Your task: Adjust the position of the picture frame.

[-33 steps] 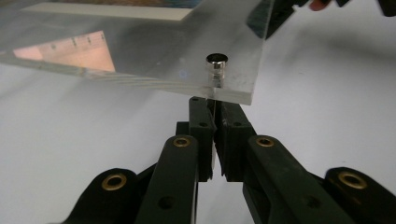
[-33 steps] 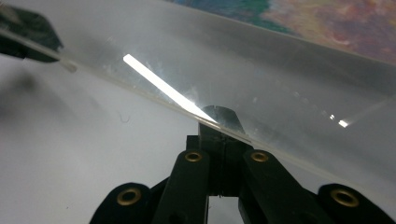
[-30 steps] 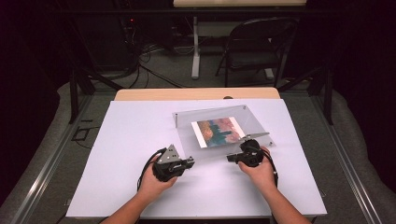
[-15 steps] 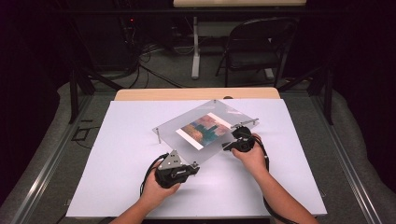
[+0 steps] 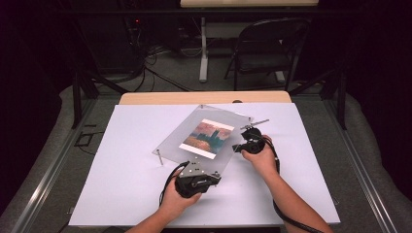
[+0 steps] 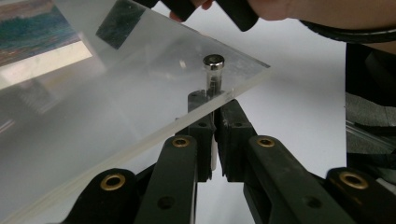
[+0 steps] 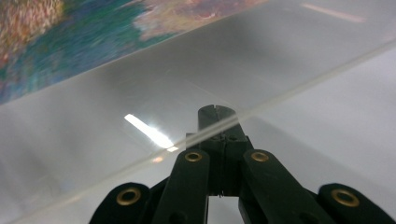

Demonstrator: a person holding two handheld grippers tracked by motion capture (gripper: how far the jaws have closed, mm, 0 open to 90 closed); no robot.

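A clear acrylic panel (image 5: pixel 182 141) with a colourful landscape print (image 5: pixel 206 137) hangs tilted over the white table, turned cornerwise. My left gripper (image 5: pixel 213 174) is at its near corner. In the left gripper view the jaws (image 6: pixel 214 100) are shut on the metal corner post (image 6: pixel 213 70) just under the panel. My right gripper (image 5: pixel 236 147) is at the panel's right edge. Its shut jaw tips (image 7: pixel 215 116) reach under the clear sheet (image 7: pixel 140 102). Whether they pinch anything is hidden.
Another metal post (image 5: pixel 159 156) hangs from the panel's left corner, and one (image 5: pixel 255 122) sticks out at the right corner. White sheet (image 5: pixel 121 194) covers the table, with a wooden strip (image 5: pixel 160 98) behind. A folding chair (image 5: pixel 265 48) stands beyond.
The panel has swung counterclockwise and tilted up, its corner now pointing at me. The right hand moved away from me with its edge. The left hand shifted right to the near corner.
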